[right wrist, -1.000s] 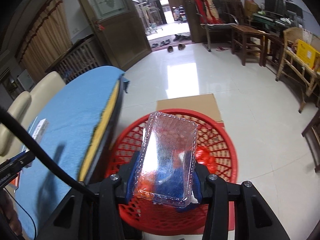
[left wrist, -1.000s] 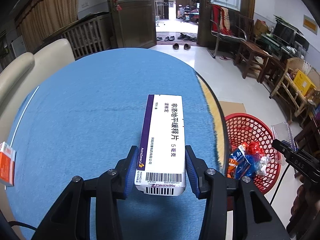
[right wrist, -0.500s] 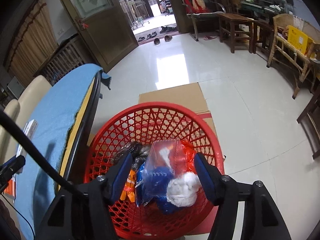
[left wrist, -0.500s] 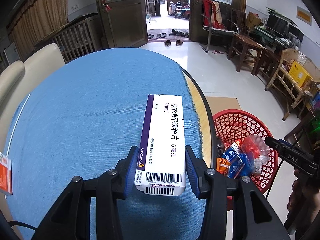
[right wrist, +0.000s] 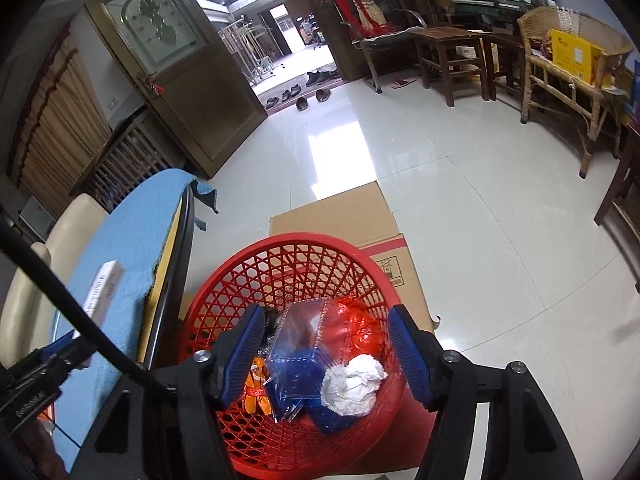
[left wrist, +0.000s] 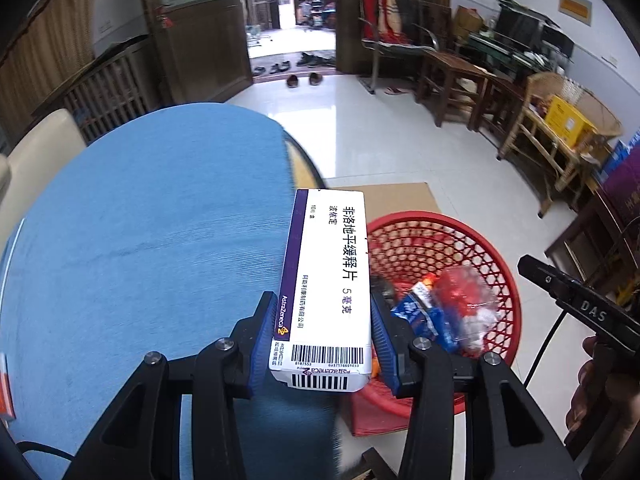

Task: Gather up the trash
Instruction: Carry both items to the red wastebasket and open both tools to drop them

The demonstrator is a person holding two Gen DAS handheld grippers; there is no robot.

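The right hand-held gripper (right wrist: 326,354) hangs empty, jaws apart, its clear tray (right wrist: 300,352) now dropped in the red basket (right wrist: 288,256). The left hand-held gripper (left wrist: 320,340), clamped on the medicine box (left wrist: 326,280), has swung off the counter (left wrist: 140,240) toward the basket, likely next in.

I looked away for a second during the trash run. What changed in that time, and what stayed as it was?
The right gripper let go of the clear plastic tray, which now lies in the red basket; its fingers stand open above it. The left gripper carried the medicine box rightward, from over the blue tablecloth to the table edge by the basket. Its grip is unchanged.
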